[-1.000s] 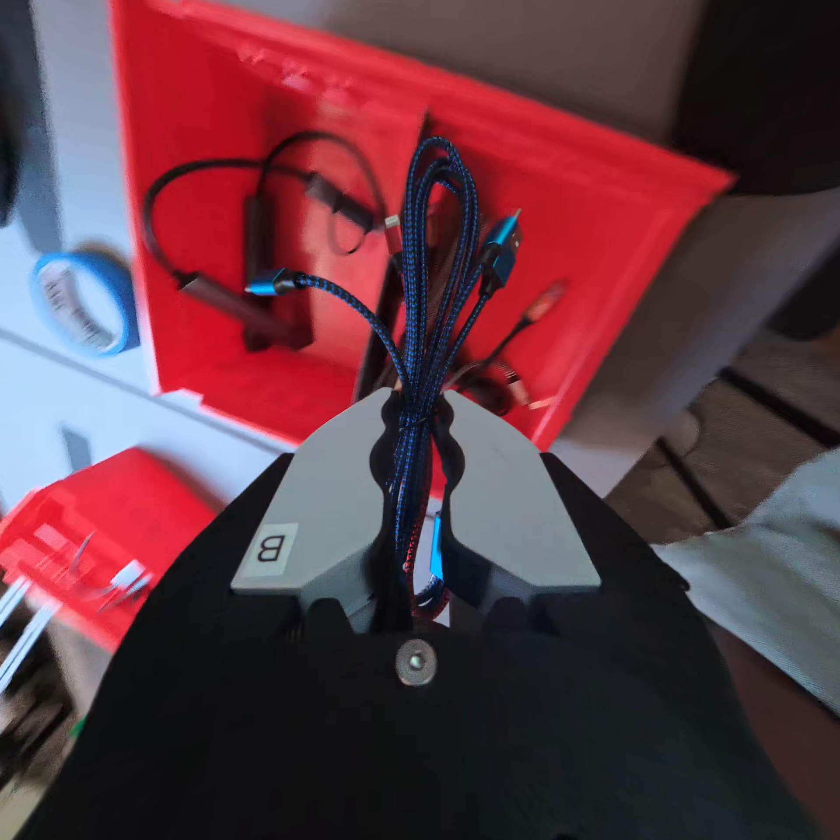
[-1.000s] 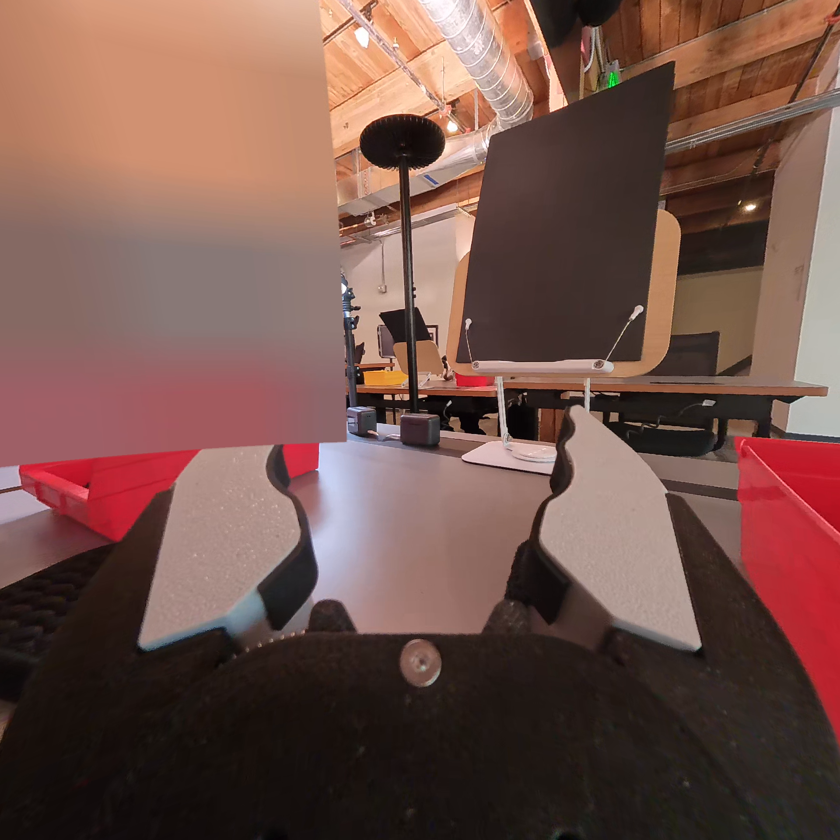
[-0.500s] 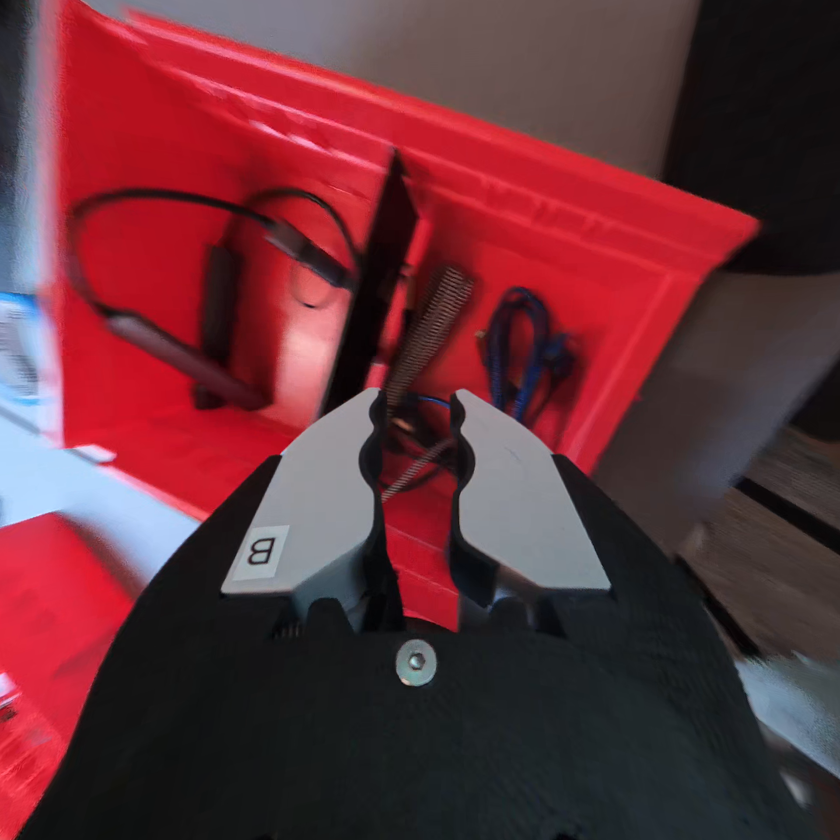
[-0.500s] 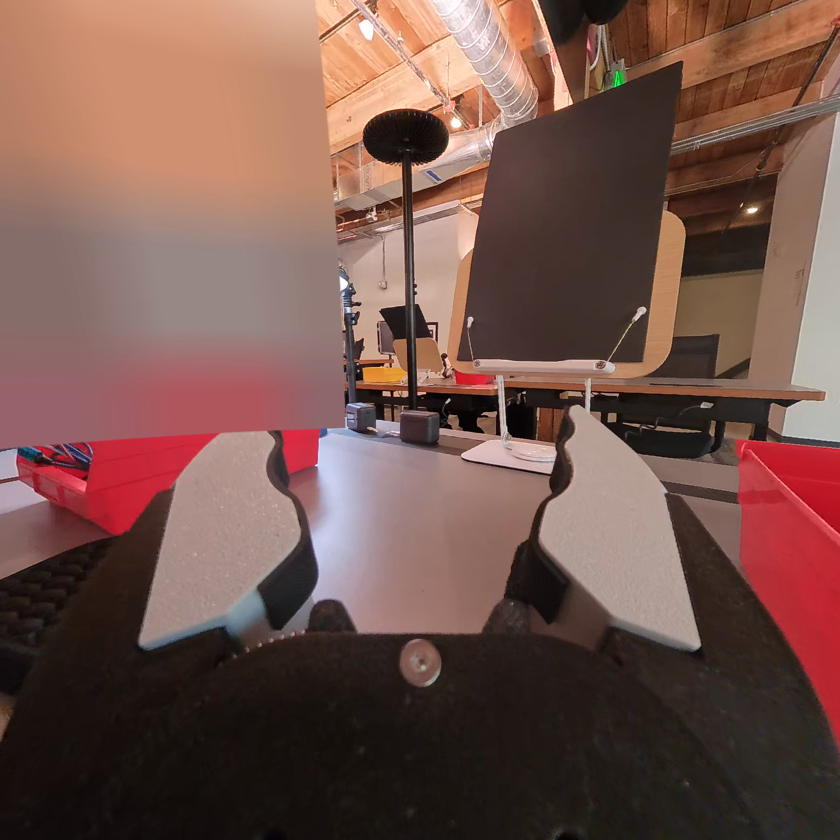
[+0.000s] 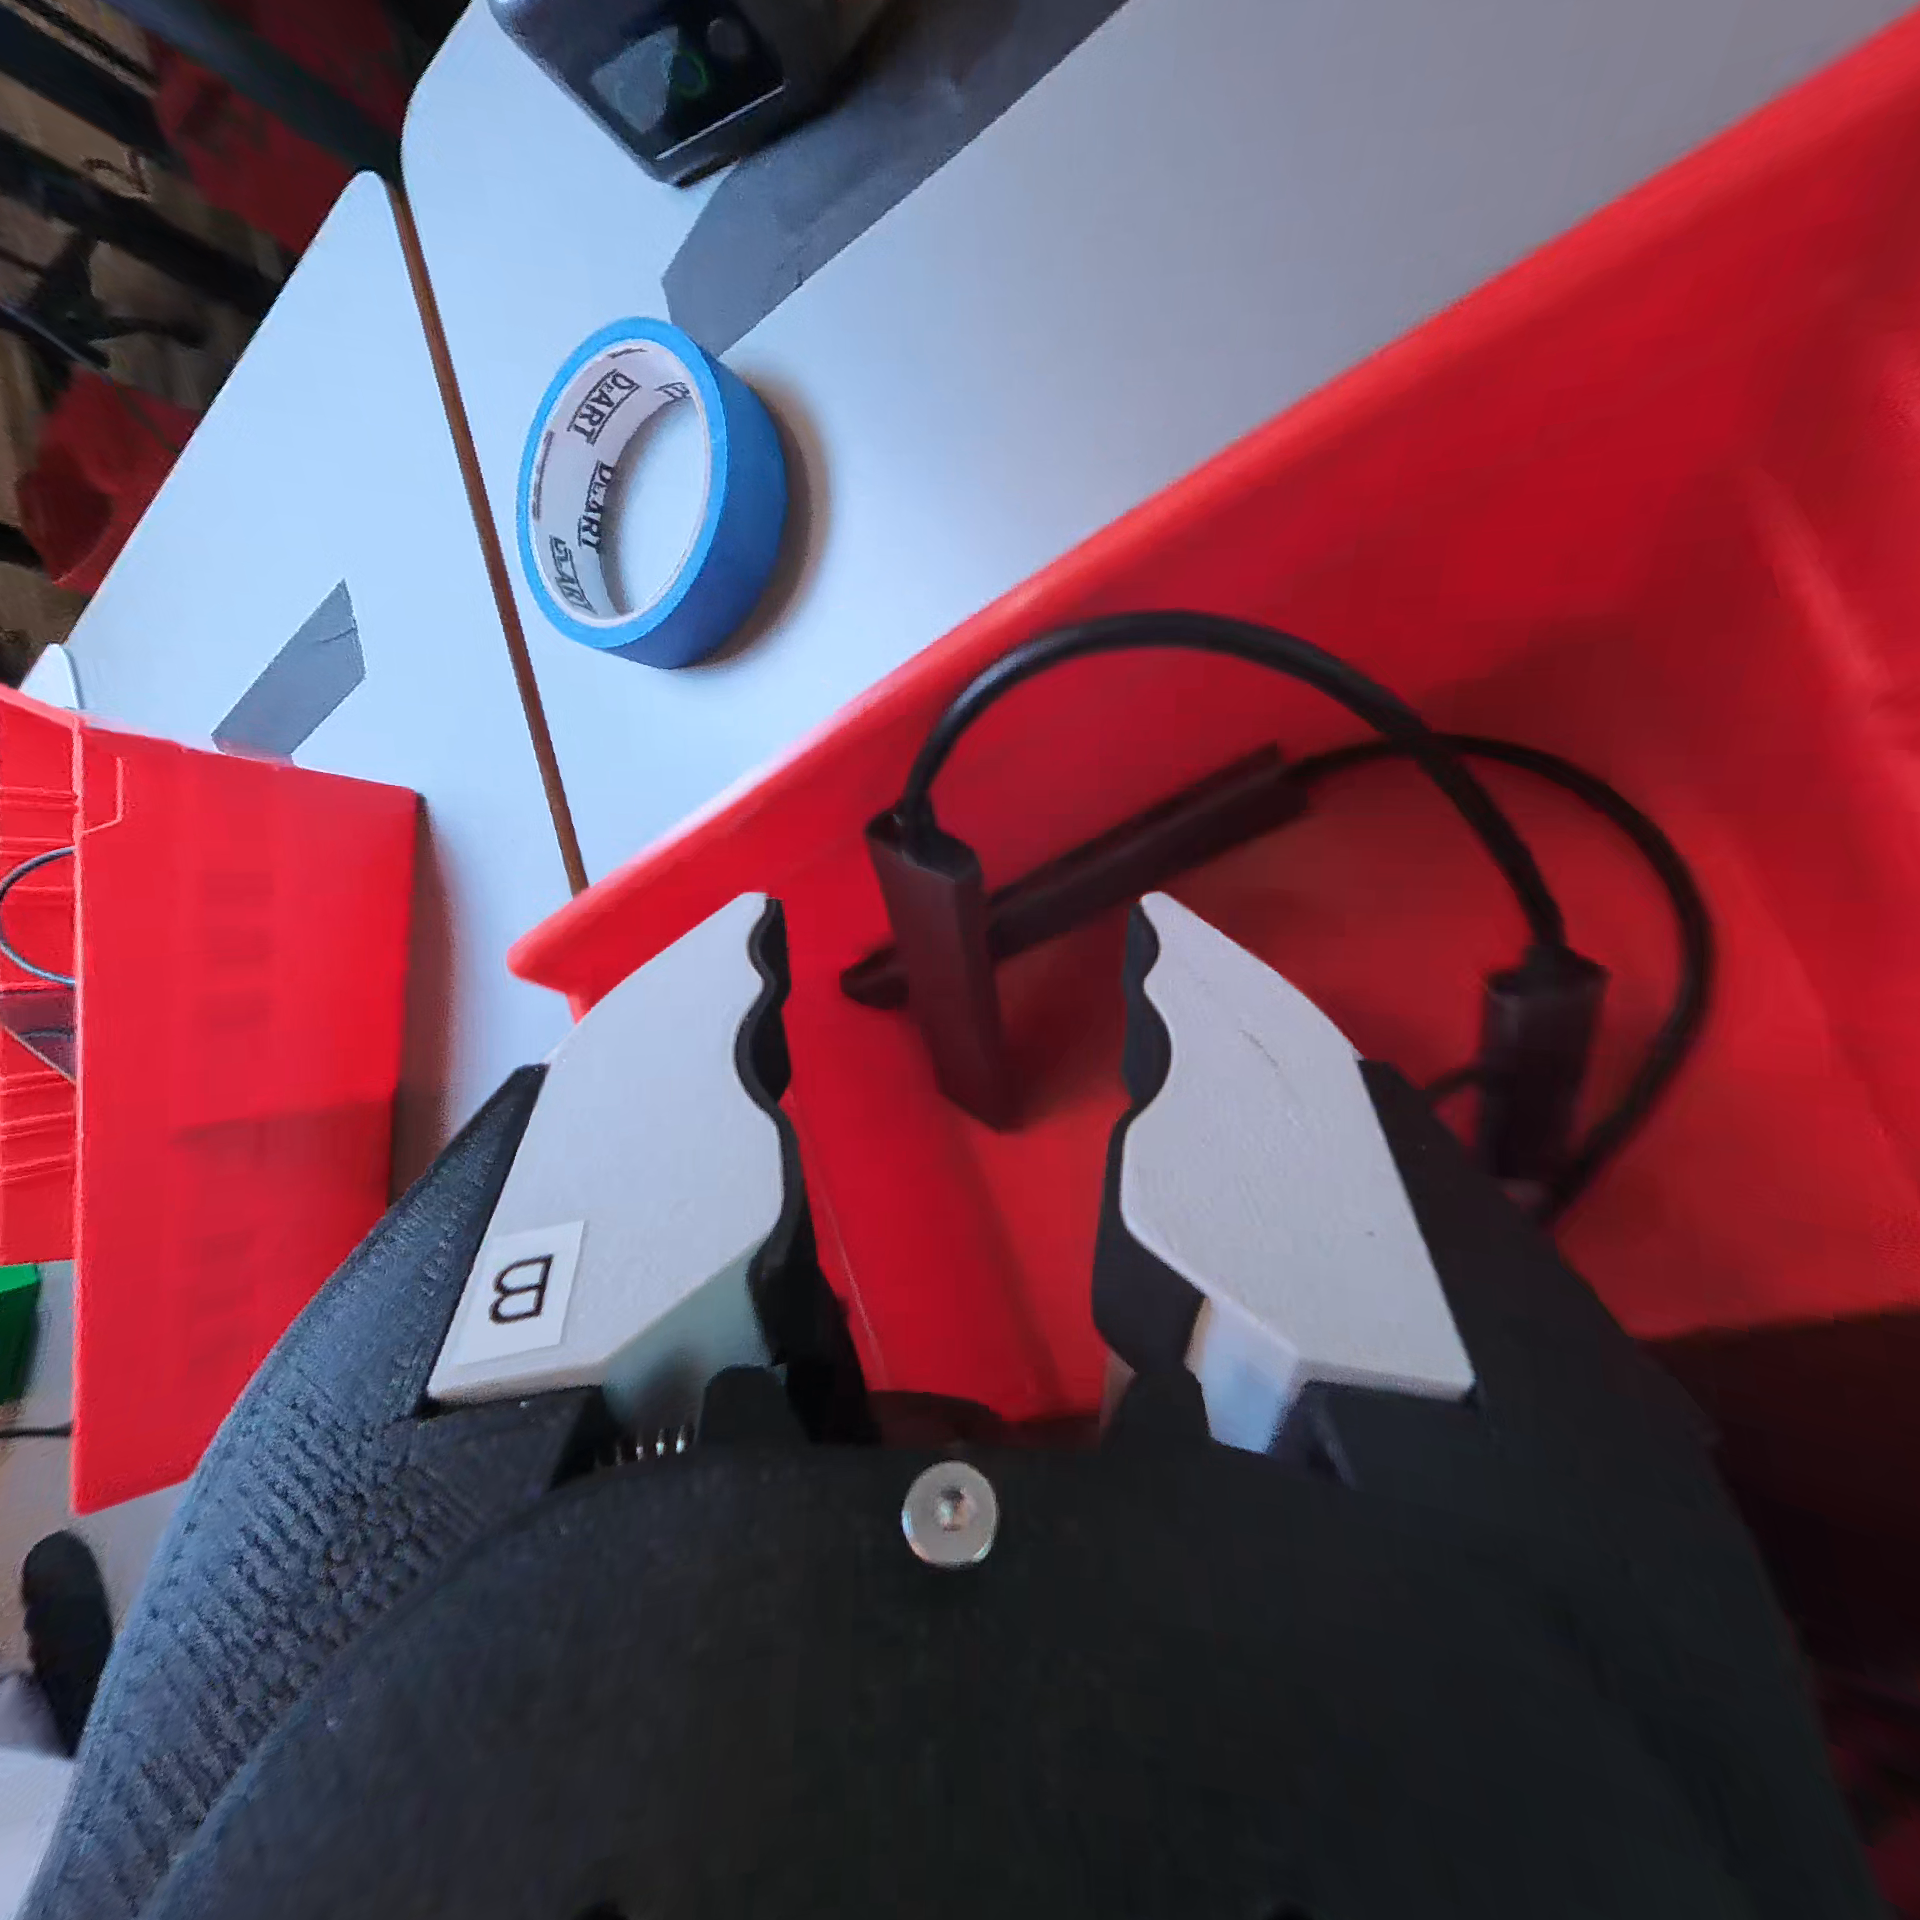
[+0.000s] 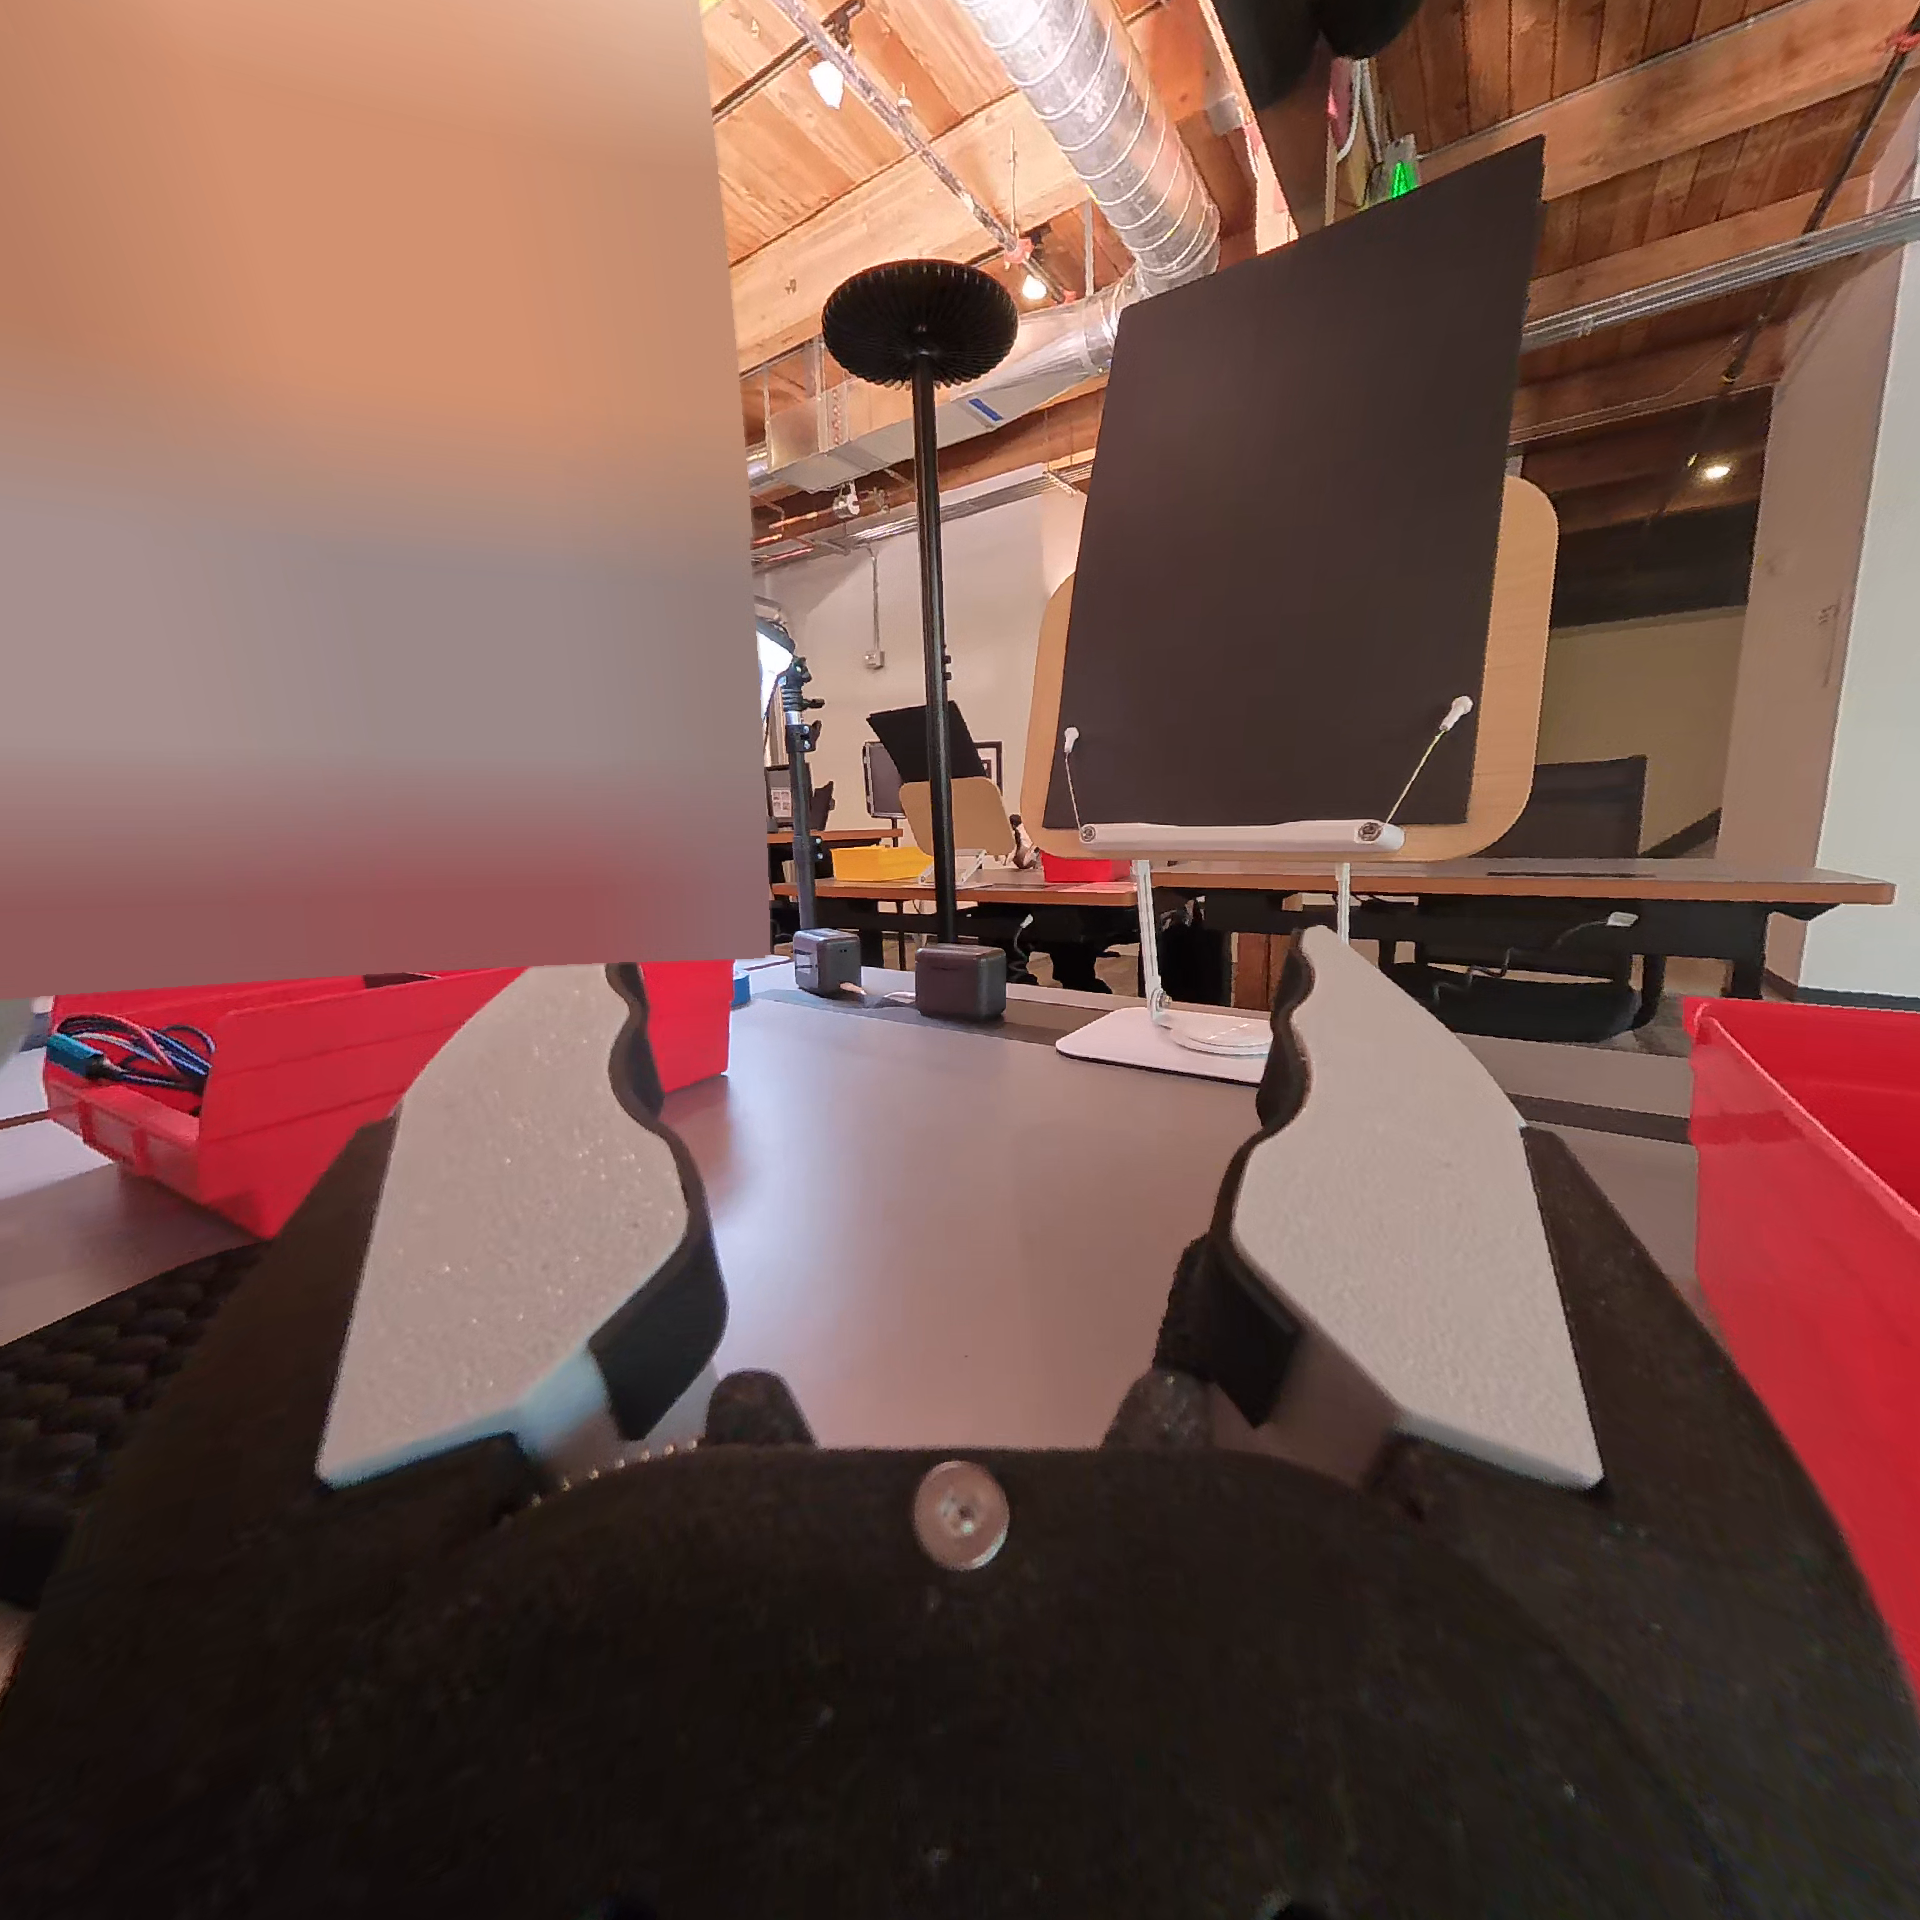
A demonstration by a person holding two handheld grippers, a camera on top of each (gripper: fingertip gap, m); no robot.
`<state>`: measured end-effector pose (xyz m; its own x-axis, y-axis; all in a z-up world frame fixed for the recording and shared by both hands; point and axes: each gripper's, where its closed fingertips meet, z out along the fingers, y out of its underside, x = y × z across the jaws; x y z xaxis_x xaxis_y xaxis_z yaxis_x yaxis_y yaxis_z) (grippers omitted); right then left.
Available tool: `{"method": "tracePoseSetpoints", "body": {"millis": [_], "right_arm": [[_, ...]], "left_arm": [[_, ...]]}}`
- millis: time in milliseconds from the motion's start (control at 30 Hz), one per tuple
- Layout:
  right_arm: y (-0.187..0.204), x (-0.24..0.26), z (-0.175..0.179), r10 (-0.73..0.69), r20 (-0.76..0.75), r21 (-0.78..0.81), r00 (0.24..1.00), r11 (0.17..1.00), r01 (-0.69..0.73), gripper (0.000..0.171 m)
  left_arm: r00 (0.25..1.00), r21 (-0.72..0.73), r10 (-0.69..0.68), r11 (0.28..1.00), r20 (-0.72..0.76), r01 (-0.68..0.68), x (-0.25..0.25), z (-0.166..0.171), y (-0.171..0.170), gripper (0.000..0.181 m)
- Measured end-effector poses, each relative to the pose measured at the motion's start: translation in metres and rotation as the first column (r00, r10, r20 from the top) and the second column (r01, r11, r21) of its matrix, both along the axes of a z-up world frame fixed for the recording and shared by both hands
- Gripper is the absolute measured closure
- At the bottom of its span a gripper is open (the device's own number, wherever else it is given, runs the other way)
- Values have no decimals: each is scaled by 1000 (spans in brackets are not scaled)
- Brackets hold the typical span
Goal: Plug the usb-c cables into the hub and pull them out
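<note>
Hovering wide open and empty, left gripper (image 5: 956, 925) brackets the light, rigid hub (image 5: 951, 977) (grasp its flat sides); right gripper (image 6: 961, 1023) idles open, empty.

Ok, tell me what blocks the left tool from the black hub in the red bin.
Nothing visible does: the open left tool points straight at the slim black hub inside the red plastic bin, with only clear space between them.
</note>
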<state>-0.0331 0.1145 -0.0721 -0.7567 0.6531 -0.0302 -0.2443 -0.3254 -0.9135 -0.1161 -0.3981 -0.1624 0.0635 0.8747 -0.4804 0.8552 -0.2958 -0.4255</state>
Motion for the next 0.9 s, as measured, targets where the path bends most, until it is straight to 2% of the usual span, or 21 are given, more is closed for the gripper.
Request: {"method": "tracePoseSetpoints", "body": {"millis": [67, 133, 167, 267, 433, 500, 567, 700, 767, 900], "right_arm": [[1, 0, 0, 2, 2, -6, 1000, 1000, -2, 58], [2, 0, 1, 5, 4, -13, 1000, 1000, -5, 58], [2, 0, 1, 8, 5, -17, 1000, 1000, -7, 58], [4, -1, 1, 12, 8, -28, 1000, 1000, -12, 58], [4, 0, 2, 16, 5, -32, 1000, 999, -15, 58], [4, 1, 2, 14, 1, -30, 1000, 999, -14, 58], [4, 2, 2, 12, -3, -28, 1000, 1000, -12, 58], [4, 3, 2, 11, -6, -30, 1000, 999, -12, 59], [3, 3, 2, 13, -9, -27, 1000, 1000, -13, 59], [2, 6, 2, 13, -20, -18, 1000, 1000, -14, 59]], "left_arm": [[999, -43, 28, 999, 21, -27, -5, -10, -11, 123], [999, -164, 30, 986, 18, -27, -6, -7, -25, 141], [999, -146, 31, 989, 29, -27, -4, -9, -24, 161], [999, -110, 28, 993, -40, -32, 0, 4, -20, 170], [945, -3, 3, 1000, -328, -4, 10, 70, -2, 172], [863, 55, -49, 995, -502, 89, 13, 109, 15, 172], [747, 144, -62, 967, -662, 209, 23, 148, 35, 171], [505, 302, 20, 822, -863, 483, 55, 207, 87, 171], [432, 334, 52, 719, -900, 609, 73, 222, 119, 172], [272, 300, 130, 483, -953, 822, 117, 239, 188, 172]]}}
